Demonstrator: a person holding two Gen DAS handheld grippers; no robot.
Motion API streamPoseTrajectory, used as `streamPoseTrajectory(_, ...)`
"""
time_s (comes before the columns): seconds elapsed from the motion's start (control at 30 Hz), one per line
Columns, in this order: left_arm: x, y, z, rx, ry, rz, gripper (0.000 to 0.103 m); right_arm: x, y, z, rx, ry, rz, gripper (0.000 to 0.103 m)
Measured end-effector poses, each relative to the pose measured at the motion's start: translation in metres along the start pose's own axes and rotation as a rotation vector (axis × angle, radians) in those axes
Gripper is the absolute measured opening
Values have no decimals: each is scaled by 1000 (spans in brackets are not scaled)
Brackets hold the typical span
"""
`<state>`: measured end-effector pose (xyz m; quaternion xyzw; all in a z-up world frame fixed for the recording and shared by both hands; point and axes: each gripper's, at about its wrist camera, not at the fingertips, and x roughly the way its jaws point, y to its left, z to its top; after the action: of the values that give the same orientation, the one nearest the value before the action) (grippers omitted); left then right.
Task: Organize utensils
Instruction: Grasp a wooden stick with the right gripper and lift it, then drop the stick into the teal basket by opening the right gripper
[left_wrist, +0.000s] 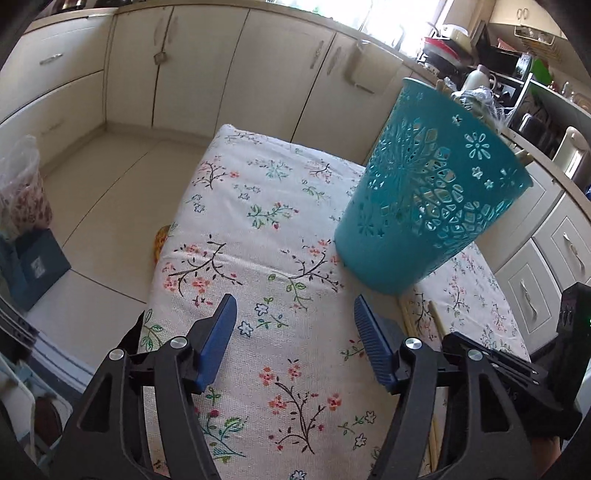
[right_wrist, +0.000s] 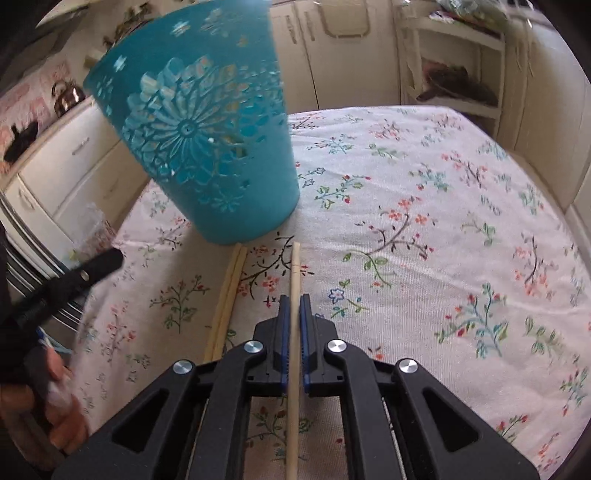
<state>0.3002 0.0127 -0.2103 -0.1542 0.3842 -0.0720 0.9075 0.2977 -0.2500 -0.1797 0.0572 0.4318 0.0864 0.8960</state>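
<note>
Right tongs (right_wrist: 294, 306) tight around one chopstick (right_wrist: 294, 273), blue basket (right_wrist: 207, 147) just ahead.

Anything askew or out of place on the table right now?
Nothing is spilled or damaged. The teal basket stands upright on the floral cloth. Two loose chopsticks lie beside it; a third chopstick is clamped in the right gripper.

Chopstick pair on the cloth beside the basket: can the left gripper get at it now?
Probably yes: left gripper is open and empty, and the pair lies bare beside it, basket beyond.
</note>
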Motion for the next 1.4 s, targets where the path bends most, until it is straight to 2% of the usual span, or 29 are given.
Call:
streamPoseTrajectory(0.13,7,0,2,-28,21,-5,67,-21,-21,-2,135,-34,117,6)
streamPoseTrajectory(0.3,9,-3,2,-19,30,-12,67,-73,-27,7,214,-164,247,6)
streamPoseTrajectory(0.47,9,-4,3,-18,33,-17,67,-131,-21,49,226,-343,357,6)
streamPoseTrajectory(0.53,9,-3,3,-22,35,-22,67,-148,-9,78,201,-419,388,6)
streamPoseTrajectory(0.7,10,-2,5,-26,39,-29,67,-154,17,128,163,-550,433,6)
streamPoseTrajectory(0.77,10,-2,4,-28,40,-32,67,-144,30,149,142,-599,408,6)
streamPoseTrajectory(0.9,11,-2,4,-37,42,-47,67,-122,43,172,120,-630,350,6)
streamPoseTrajectory(1.0,12,-2,4,-41,45,-56,67,-101,46,181,110,-618,313,6)
streamPoseTrajectory(1.2,13,-2,3,-43,47,-63,67,-75,53,179,54,-541,250,6)
streamPoseTrajectory(1.4,14,-1,3,-51,49,-66,67,-59,55,158,9,-437,226,9)
